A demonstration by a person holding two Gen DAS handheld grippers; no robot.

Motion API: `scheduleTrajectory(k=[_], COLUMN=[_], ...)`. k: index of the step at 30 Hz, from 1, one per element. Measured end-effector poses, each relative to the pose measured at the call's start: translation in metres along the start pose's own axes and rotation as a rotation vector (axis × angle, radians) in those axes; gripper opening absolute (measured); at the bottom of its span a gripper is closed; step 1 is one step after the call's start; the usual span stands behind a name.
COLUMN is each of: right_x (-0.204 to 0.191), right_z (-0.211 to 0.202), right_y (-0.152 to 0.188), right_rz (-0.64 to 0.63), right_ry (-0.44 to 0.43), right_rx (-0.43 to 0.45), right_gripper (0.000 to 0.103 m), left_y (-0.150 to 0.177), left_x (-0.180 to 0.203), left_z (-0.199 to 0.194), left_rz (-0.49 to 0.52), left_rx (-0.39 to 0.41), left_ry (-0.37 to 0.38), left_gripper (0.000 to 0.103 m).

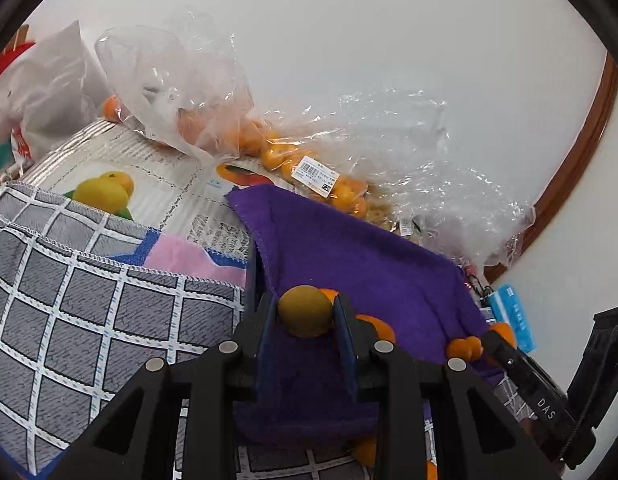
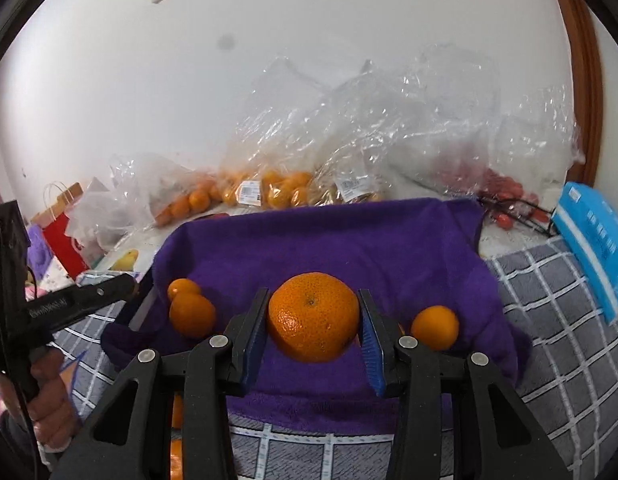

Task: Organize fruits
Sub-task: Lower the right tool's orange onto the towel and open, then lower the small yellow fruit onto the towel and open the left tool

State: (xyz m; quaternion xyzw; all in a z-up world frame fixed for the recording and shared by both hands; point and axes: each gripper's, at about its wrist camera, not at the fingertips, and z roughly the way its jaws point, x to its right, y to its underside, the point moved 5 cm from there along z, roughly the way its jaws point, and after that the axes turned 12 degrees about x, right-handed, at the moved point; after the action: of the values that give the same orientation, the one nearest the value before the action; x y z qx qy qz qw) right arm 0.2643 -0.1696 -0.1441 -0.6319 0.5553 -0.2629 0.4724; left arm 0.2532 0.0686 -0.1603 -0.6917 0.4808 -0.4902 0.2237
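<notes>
A large mandarin [image 2: 313,316] is sitting clamped between the blue pads of the right gripper [image 2: 313,320], held just above a purple towel [image 2: 349,240] that is draping a raised surface. The left gripper [image 1: 306,316] is gripping a smaller, duller yellow-green fruit [image 1: 305,310] over the same towel, its jaws closed on the fruit's sides. Both fruits are looking light, round and smooth-skinned, likely to roll if set down carelessly and to bruise under a hard squeeze; holding across the widest part, as both grippers are doing, seems the safest hold. Loose small mandarins [image 2: 191,312] are resting on the towel to either side, one [image 2: 435,327] just beside the right gripper. Behind, clear plastic bags [image 2: 349,148] of orange fruit are crowding the wall, and a blue box [image 2: 597,248] is lying on a grey checked cloth [image 2: 549,340]. What the towel is covering is hidden, the bags' contents are blurring behind crinkled film, and more orange fruit below the grippers is cut off.
</notes>
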Motion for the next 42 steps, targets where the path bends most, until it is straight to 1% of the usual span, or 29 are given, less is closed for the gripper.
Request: scheduleTrajectory(k=[2, 5, 7, 12, 15, 20, 26, 33, 42], right_x=[-0.002, -0.004, -0.008, -0.018, -0.021, -0.019, -0.018, -0.018, -0.015], right_z=[0.0, 0.009, 0.015, 0.022, 0.023, 0.023, 0.028, 0.029, 0.025], right_y=[0.003, 0.011, 0.018, 0.029, 0.031, 0.034, 0.037, 0.036, 0.034], right_rz=[0.006, 0.007, 0.0, -0.019, -0.038, -0.033, -0.027, -0.036, -0.024], right_ry=[-0.015, -0.021, -0.025, -0.044, -0.032, -0.019, -0.011, 0.002, 0.007], right_rx=[-0.008, -0.042, -0.069, -0.106, -0.113, -0.129, -0.156, -0.159, -0.141], right_gripper=[0.042, 0.042, 0.042, 0.042, 0.042, 0.042, 0.042, 0.042, 0.043], left_y=[0.004, 0.009, 0.012, 0.014, 0.016, 0.021, 0.026, 0.03, 0.029], left_x=[0.003, 0.009, 0.013, 0.017, 0.017, 0.019, 0.025, 0.029, 0.03], left_z=[0.0, 0.007, 0.009, 0.01, 0.011, 0.015, 0.016, 0.019, 0.019], left_rz=[0.022, 0.061, 0.067, 0.085, 0.097, 0.11, 0.159, 0.182, 0.179], left_rx=[0.003, -0.012, -0.026, -0.024, -0.03, -0.053, -0.065, -0.081, -0.082], left_ry=[-0.002, 0.002, 0.018, 0.024, 0.016, 0.006, -0.01, -0.014, -0.011], left_gripper=[0.028, 0.028, 0.028, 0.028, 0.028, 0.028, 0.028, 0.028, 0.028])
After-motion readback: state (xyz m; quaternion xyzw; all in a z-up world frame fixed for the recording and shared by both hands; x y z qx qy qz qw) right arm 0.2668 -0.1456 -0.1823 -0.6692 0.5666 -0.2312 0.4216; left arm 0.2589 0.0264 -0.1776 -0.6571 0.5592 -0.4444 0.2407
